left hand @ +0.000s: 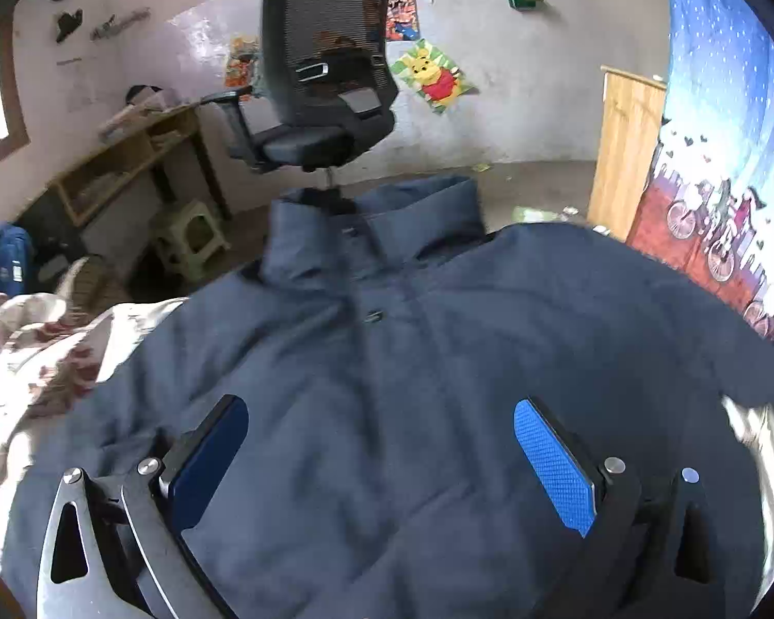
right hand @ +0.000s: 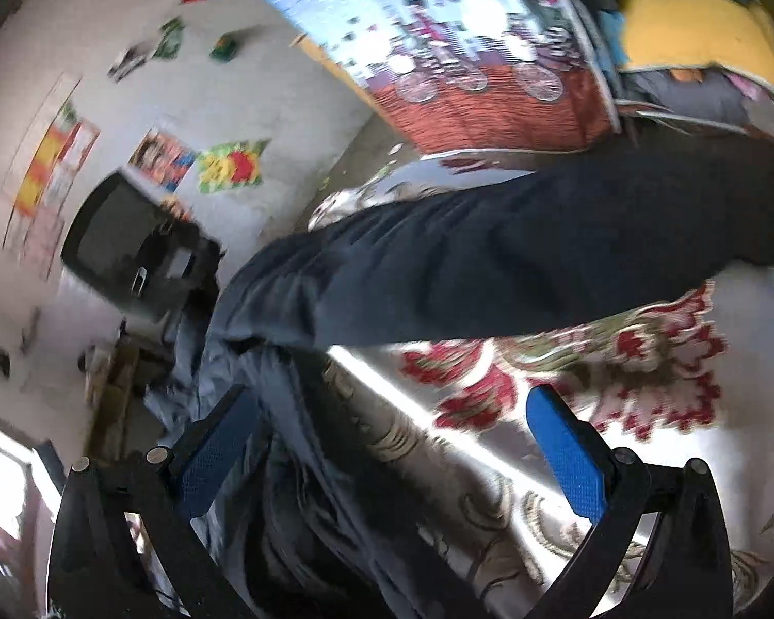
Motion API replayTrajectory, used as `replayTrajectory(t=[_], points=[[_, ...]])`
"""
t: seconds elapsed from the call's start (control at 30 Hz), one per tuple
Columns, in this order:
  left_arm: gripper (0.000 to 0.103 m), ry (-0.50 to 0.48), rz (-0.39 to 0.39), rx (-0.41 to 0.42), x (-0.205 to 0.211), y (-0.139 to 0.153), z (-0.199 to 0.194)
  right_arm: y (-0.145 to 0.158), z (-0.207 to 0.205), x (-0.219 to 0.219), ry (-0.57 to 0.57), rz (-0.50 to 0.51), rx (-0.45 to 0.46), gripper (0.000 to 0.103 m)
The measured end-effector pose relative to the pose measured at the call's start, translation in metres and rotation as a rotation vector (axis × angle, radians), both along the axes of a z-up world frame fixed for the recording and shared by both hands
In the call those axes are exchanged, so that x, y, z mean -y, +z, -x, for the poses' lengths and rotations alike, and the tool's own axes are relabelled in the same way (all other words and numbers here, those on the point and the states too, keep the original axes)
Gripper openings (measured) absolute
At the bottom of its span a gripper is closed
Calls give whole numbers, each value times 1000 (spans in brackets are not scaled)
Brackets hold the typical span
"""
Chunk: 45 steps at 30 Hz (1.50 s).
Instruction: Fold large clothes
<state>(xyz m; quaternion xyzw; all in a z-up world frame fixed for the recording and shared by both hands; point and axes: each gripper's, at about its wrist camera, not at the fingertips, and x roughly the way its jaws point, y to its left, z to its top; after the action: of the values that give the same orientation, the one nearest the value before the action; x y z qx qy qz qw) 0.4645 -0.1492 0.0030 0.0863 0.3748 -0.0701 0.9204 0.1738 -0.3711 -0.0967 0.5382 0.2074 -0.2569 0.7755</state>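
A large navy-blue padded jacket (left hand: 387, 387) lies spread front-up on a bed covered by a cream sheet with red floral print (left hand: 36, 356), its stand-up collar (left hand: 371, 227) pointing away toward the room and a small dark button (left hand: 372, 315) visible on the placket below it. The left gripper (left hand: 382, 443) hangs over the middle of the jacket's body with its 2 blue-padded fingers (left hand: 554, 464) spread wide apart and nothing between them, so it is released. In the right wrist view, which is tilted and blurred, one long dark sleeve (right hand: 542, 258) of the jacket stretches across the floral sheet (right hand: 567, 381) toward the right edge, while the rest of the crumpled blue fabric bunches at lower left. The right gripper (right hand: 392, 443) is also spread wide; its left finger (right hand: 216, 454) sits against the bunched fabric, but the blur keeps me from telling whether it touches, and its right finger is over bare sheet, holding nothing. Beyond the bed stands a black mesh office chair (left hand: 325, 67), a wooden desk (left hand: 129, 155) with a pale green plastic stool (left hand: 191, 237) beside it, a whitish wall with a yellow bear poster (left hand: 433, 77), and a blue curtain printed with bicycles (left hand: 722, 155).
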Motion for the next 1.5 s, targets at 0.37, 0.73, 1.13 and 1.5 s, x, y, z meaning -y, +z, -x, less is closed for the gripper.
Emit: replayTrajectory(t=[0.37, 0.73, 1.13, 1.5], points=[[103, -110, 159, -140, 100, -57, -40, -37, 21, 18, -290, -204, 116, 81], [103, -121, 11, -189, 120, -88, -39, 26, 4, 57, -258, 65, -52, 6], [103, 55, -58, 20, -19, 29, -4, 220, -104, 6, 158, 735, 75, 6], [103, 323, -180, 54, -212, 78, 47, 251, -205, -167, 579, 913, 159, 6]])
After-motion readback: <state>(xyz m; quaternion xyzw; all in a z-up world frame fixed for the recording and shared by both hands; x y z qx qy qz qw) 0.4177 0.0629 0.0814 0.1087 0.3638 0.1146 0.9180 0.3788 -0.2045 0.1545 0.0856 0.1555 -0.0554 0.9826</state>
